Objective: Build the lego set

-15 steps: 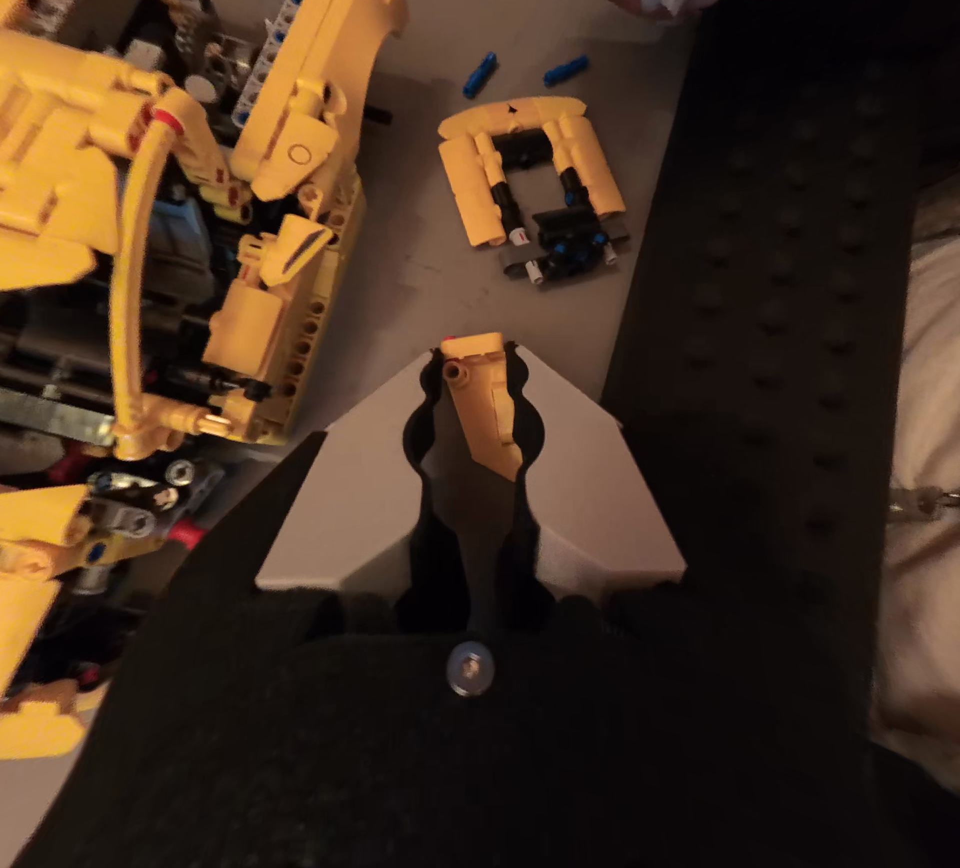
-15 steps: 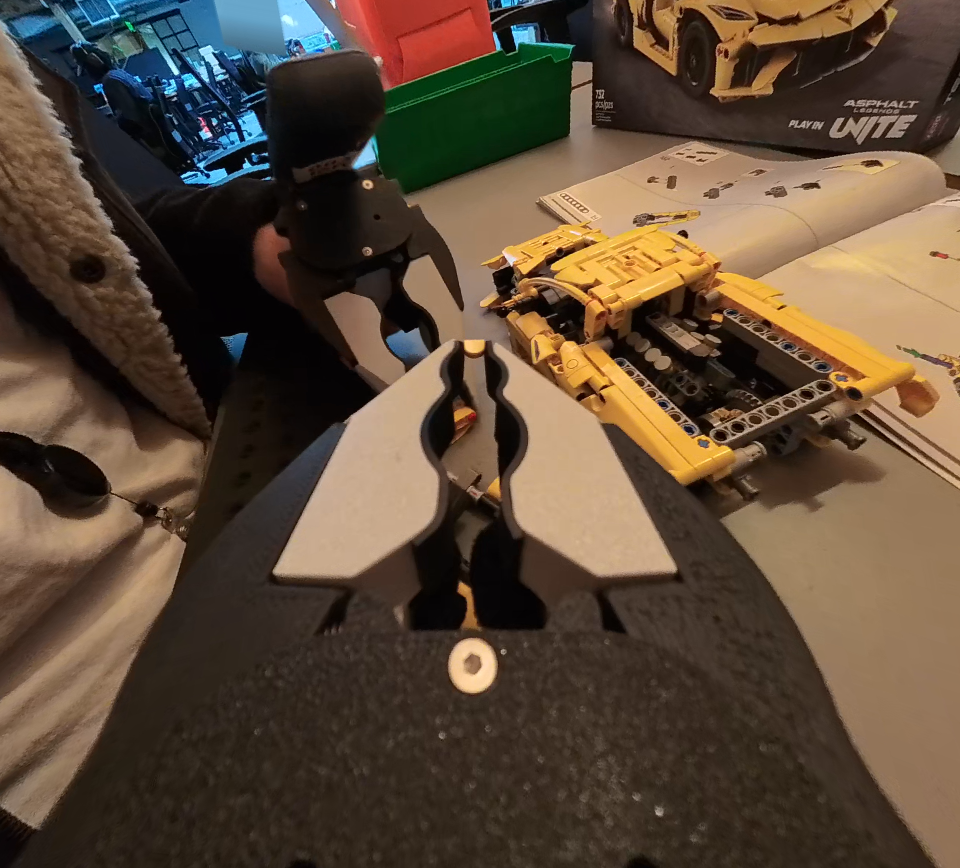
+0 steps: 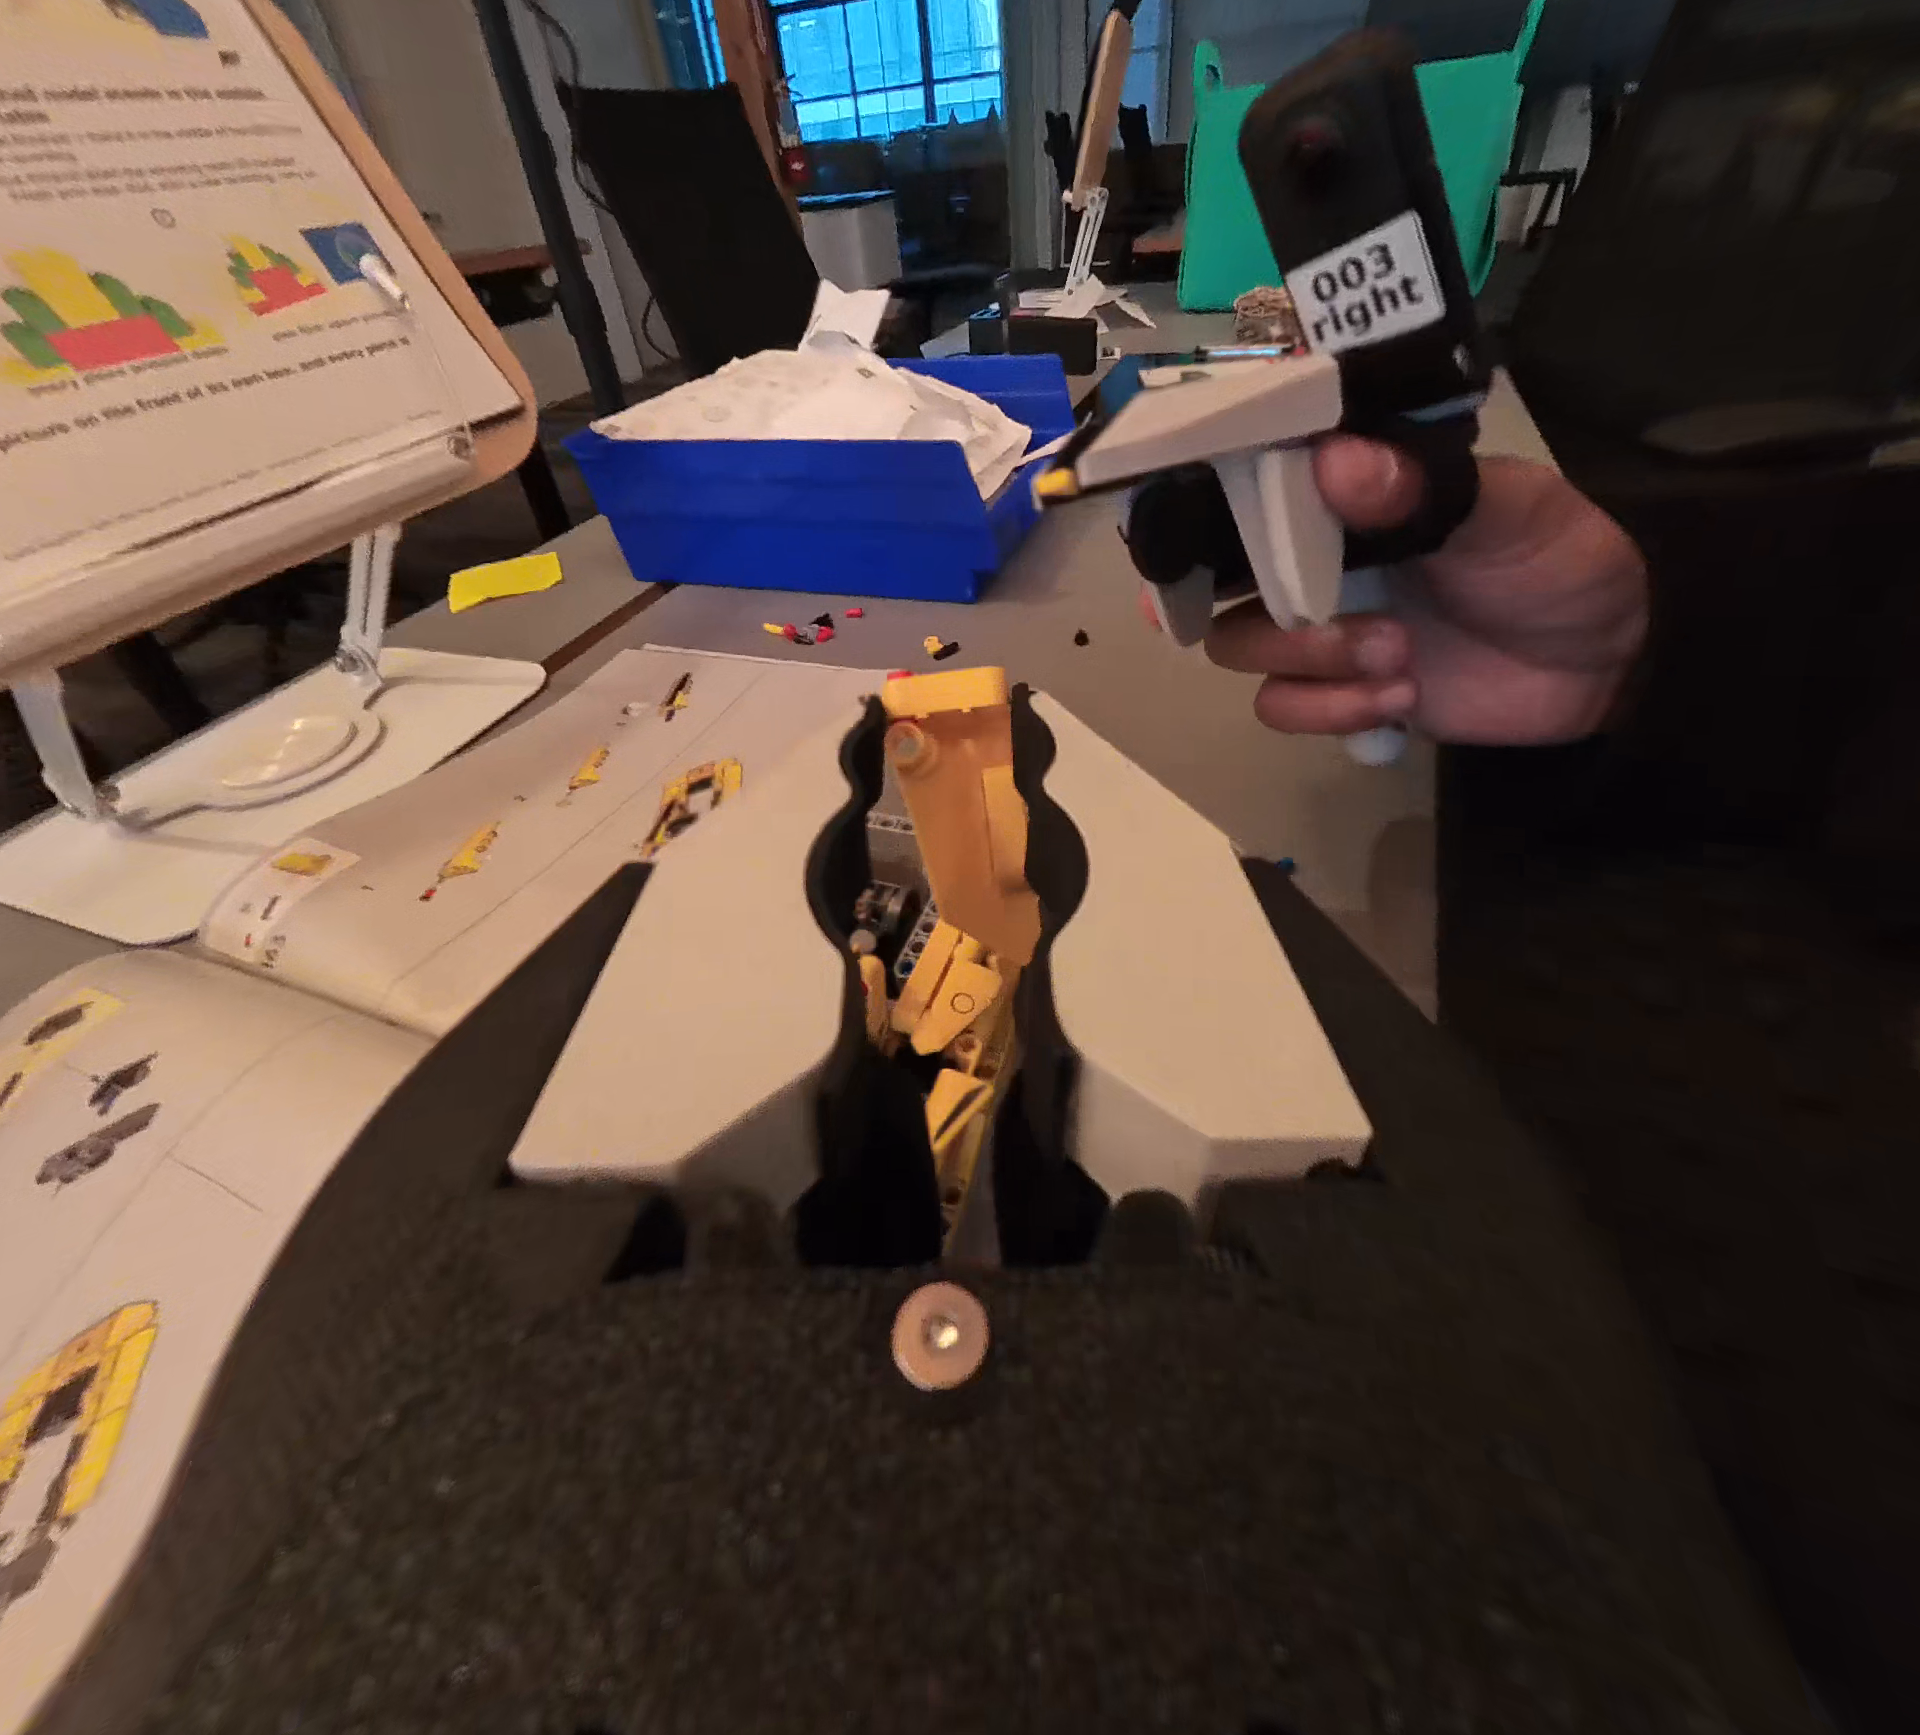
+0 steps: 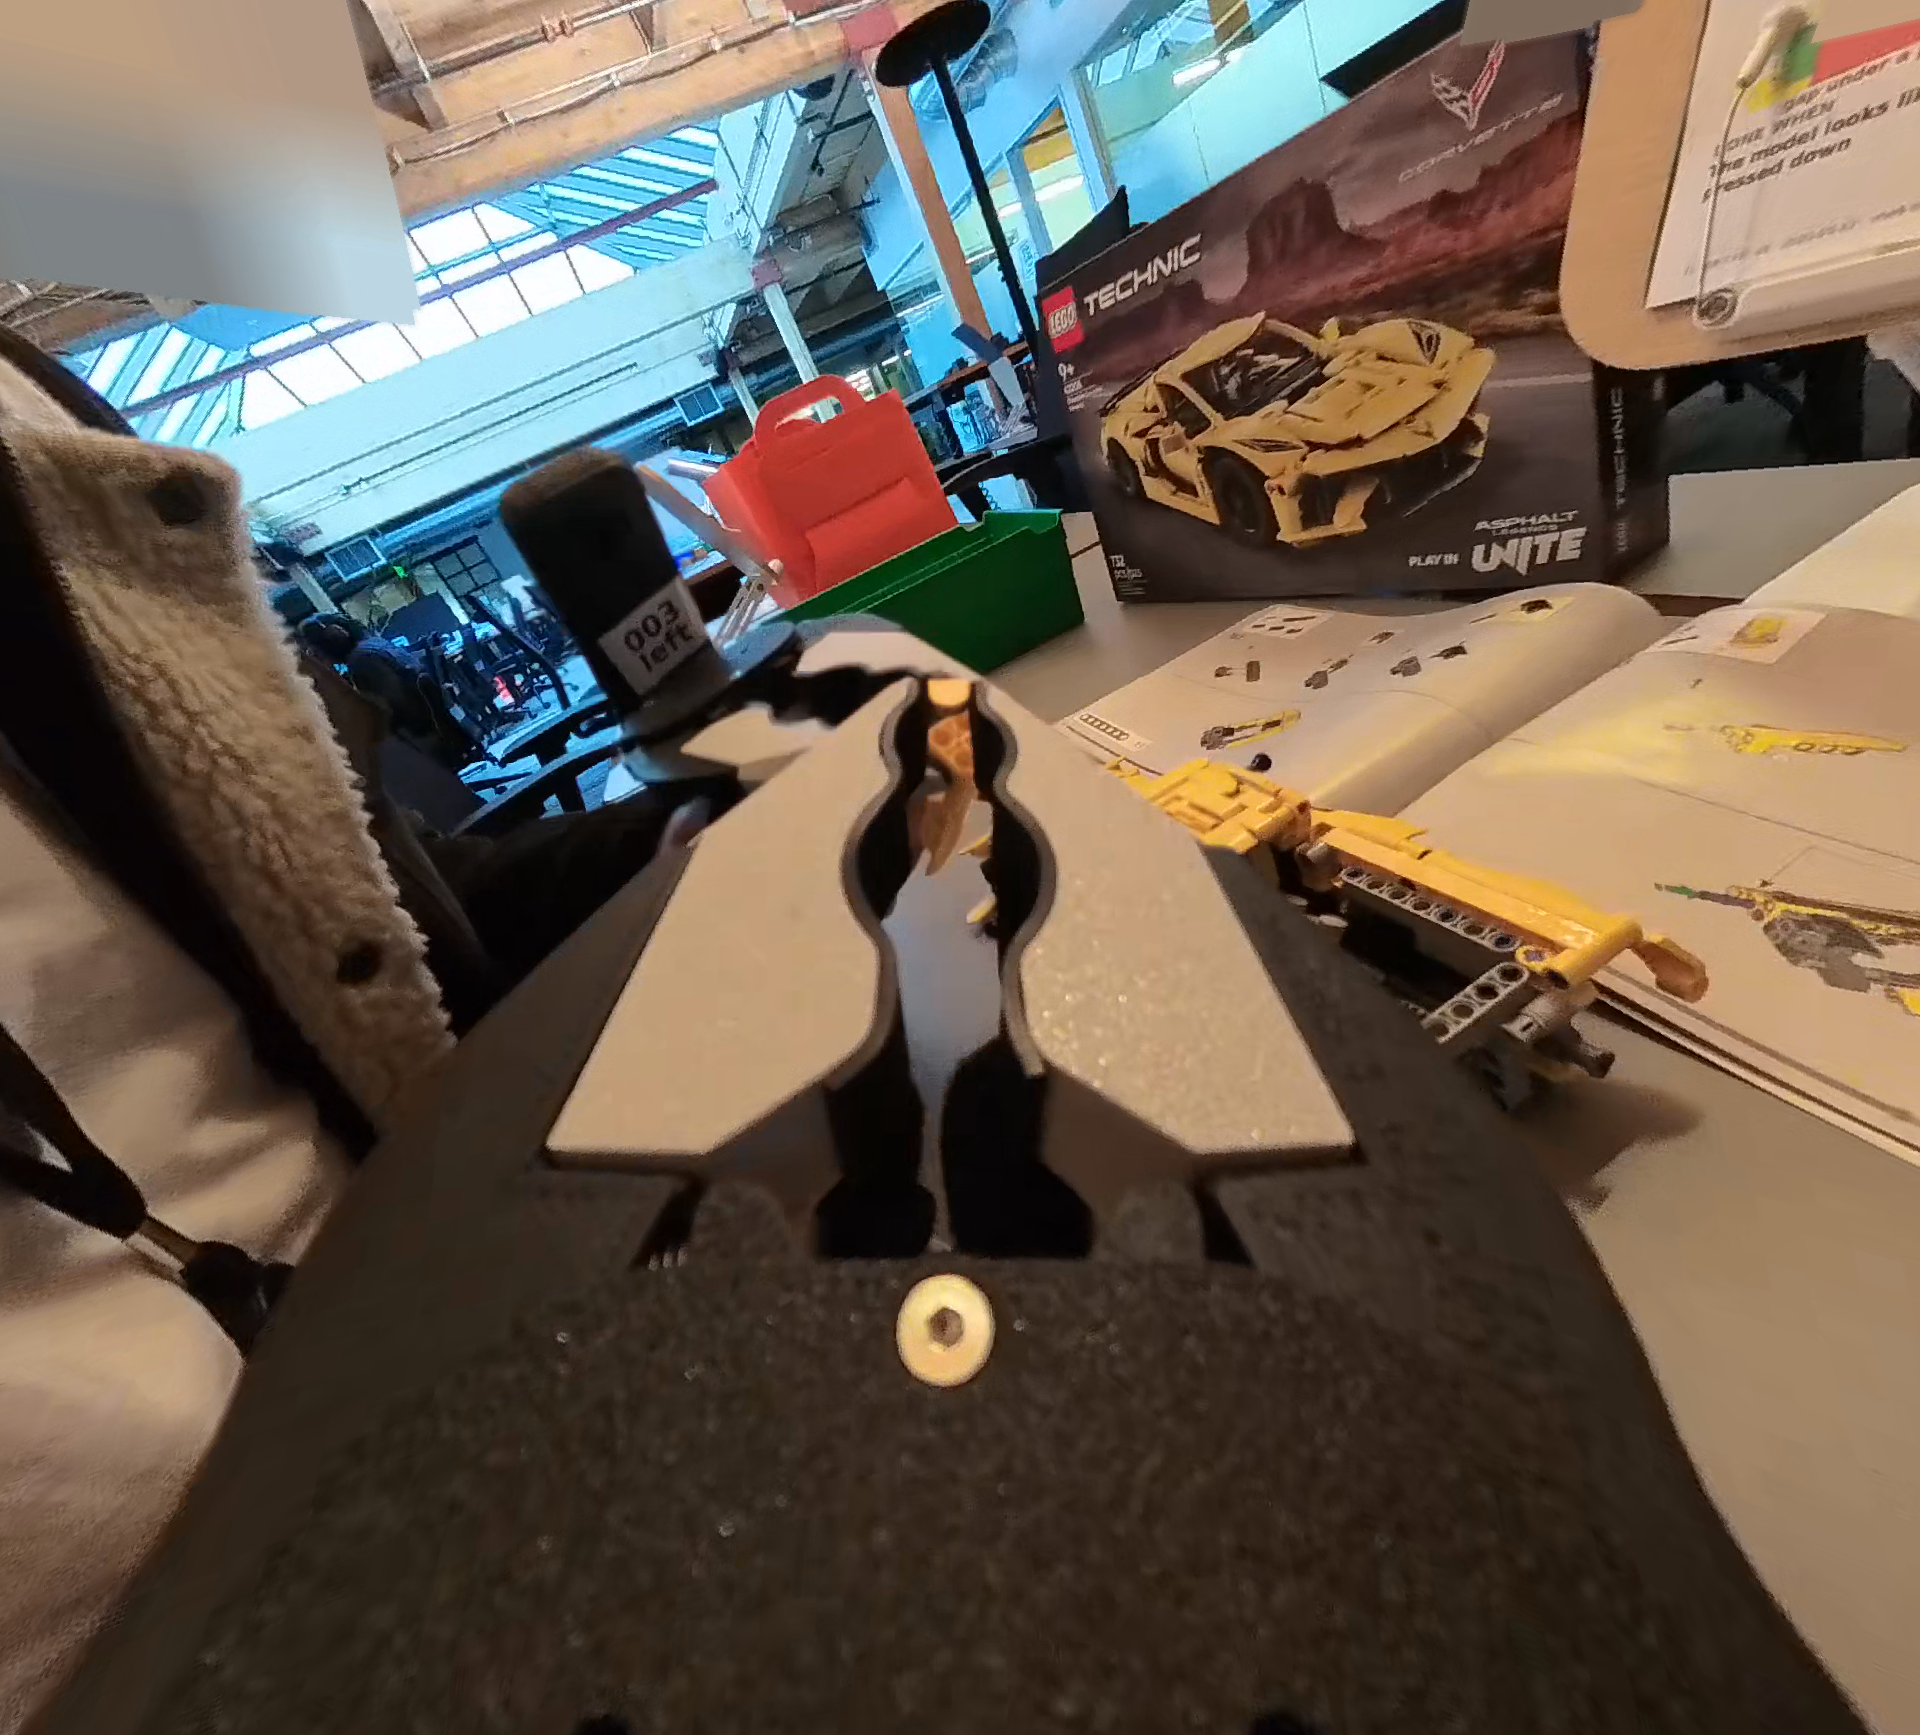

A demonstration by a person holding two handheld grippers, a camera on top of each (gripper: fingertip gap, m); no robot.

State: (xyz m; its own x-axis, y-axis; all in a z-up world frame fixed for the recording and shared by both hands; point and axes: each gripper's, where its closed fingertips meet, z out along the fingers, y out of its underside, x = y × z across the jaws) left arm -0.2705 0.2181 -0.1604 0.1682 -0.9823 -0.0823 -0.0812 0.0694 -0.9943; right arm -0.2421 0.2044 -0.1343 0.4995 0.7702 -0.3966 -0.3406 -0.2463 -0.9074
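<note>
My left gripper (image 3: 943, 706) is shut on a yellow Lego panel piece (image 3: 951, 812) and holds it above the table. Part of the yellow car model (image 3: 940, 999) shows through the gap below the panel. My right gripper (image 4: 948, 698) is shut on a small yellow piece (image 4: 948, 696). It also shows in the left wrist view (image 3: 1055, 480), up and to the right, held by a hand, with the small yellow piece (image 3: 1051, 482) at its tip. The left gripper (image 4: 717, 729) is close behind the right one's fingers. The car model (image 4: 1351, 854) lies on the table to the right.
An open instruction booklet (image 4: 1507, 729) lies under and beside the model. The Lego box (image 4: 1351, 438), a green bin (image 4: 956, 584) and a red bag (image 4: 831, 480) stand behind. A blue bin (image 3: 810, 501), a board on a stand (image 3: 208, 231) and loose small pieces (image 3: 810, 631) are across the table. Spacing between my two grippers at the tips: around 5 cm.
Both grippers have tilted up from the table, still holding their pieces. The left view now looks across the table instead of down on it. The small sub-assembly is out of view.
</note>
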